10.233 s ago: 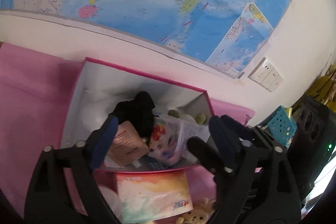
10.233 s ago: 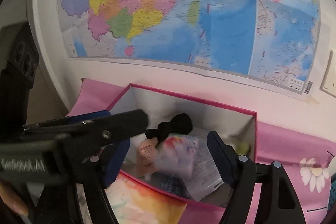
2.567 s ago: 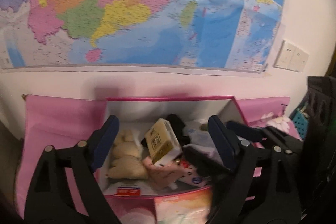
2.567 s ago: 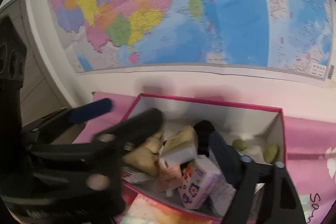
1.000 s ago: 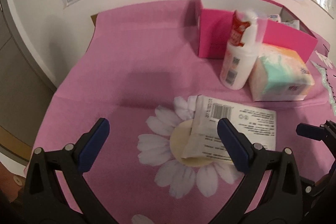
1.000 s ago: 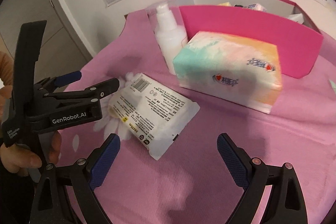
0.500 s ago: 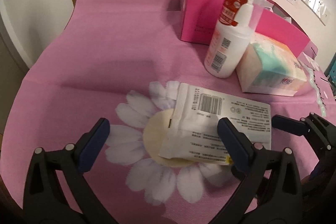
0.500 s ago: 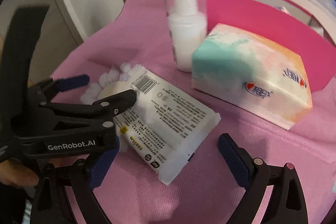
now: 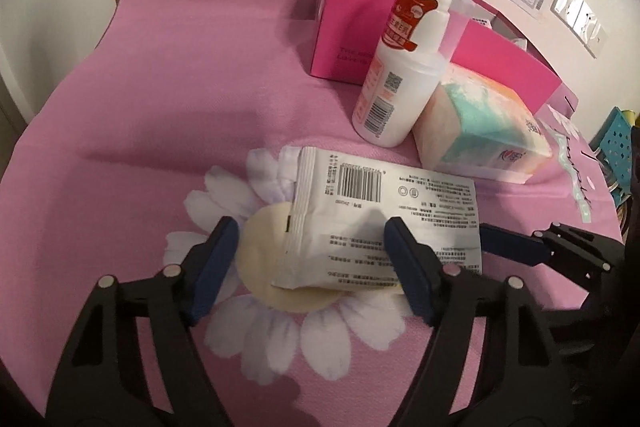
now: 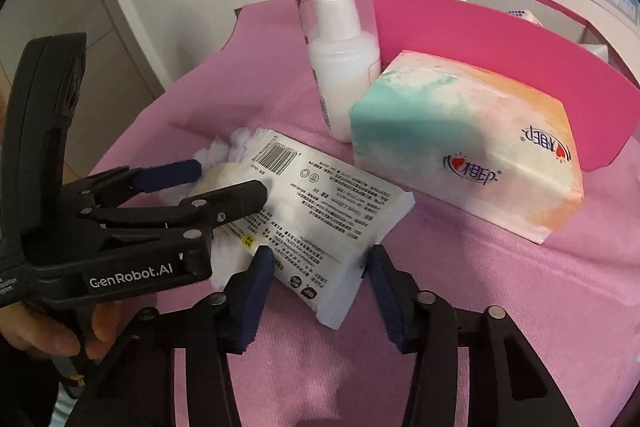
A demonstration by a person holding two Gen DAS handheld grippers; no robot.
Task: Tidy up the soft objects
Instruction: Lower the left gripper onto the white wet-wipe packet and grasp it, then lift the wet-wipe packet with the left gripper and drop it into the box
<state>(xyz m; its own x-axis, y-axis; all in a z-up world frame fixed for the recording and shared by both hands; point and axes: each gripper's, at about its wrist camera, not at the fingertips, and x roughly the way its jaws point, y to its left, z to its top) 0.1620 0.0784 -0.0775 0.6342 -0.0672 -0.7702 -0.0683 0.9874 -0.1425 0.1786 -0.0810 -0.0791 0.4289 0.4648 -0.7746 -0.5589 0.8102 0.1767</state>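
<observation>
A flat white printed soft pack [image 9: 384,215] lies on the pink cloth over a daisy print; it also shows in the right wrist view [image 10: 320,211]. My left gripper [image 9: 312,259] is partly closed, its jaws astride the pack's near left end. My right gripper [image 10: 320,275] is partly closed, its jaws astride the pack's near corner. The left gripper [image 10: 224,179] appears in the right wrist view. A pastel tissue pack [image 9: 480,131] [image 10: 468,143] lies behind, beside a white pump bottle [image 9: 400,83] [image 10: 340,59].
A pink storage box [image 9: 348,39] [image 10: 480,39] with several items inside stands at the back against the wall. A map hangs above it. The pink tablecloth [image 9: 180,75] stretches to the left. A teal basket [image 9: 616,131] sits off the right edge.
Both grippers have come down from the box to the white pack and have narrowed their jaws around it. The pack has not moved.
</observation>
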